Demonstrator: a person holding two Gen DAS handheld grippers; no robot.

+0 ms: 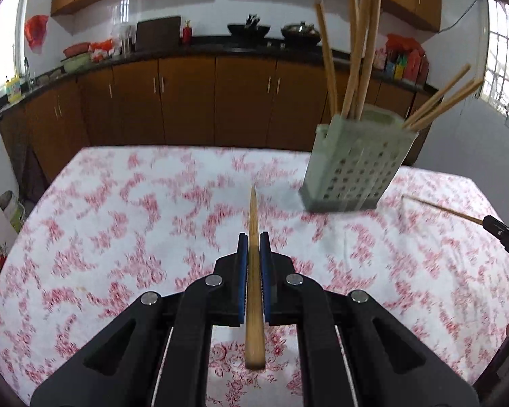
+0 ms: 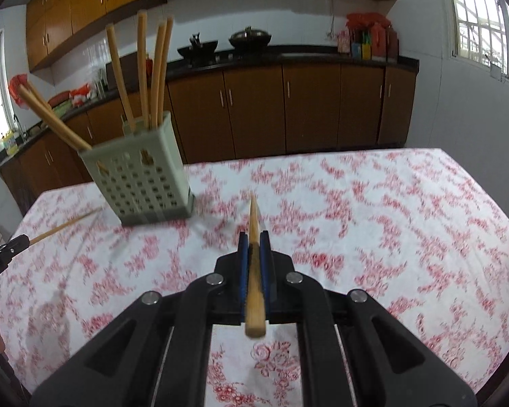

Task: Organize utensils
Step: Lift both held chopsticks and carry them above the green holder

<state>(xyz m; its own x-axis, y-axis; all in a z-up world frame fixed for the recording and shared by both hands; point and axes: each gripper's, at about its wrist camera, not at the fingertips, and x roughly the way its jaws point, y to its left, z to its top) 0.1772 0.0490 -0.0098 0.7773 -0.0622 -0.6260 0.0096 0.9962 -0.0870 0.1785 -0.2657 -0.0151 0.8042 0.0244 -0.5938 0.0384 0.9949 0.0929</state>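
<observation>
Each tool, left [image 1: 253, 240] and right [image 2: 253, 240], is clamped lengthwise on one chopstick [image 1: 253, 271], tip forward for dropping into the perforated holder [image 1: 353, 166] on the bench [image 1: 118, 203].

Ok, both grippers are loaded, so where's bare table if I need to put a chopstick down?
Nearly all the floral tablecloth is bare: the wide stretch right of the utensil holder, and the near side in front of it. It is crowded only at the holder, where chopsticks lean outward.

Bright daylight enters through the barred window [image 2: 482, 20], blown out white. The flowered table [image 1: 118, 224] and holder [image 1: 353, 166] are smeared by motion blur. Fisheye bending curves the cupboards [image 1: 186, 101]; corners darken.
</observation>
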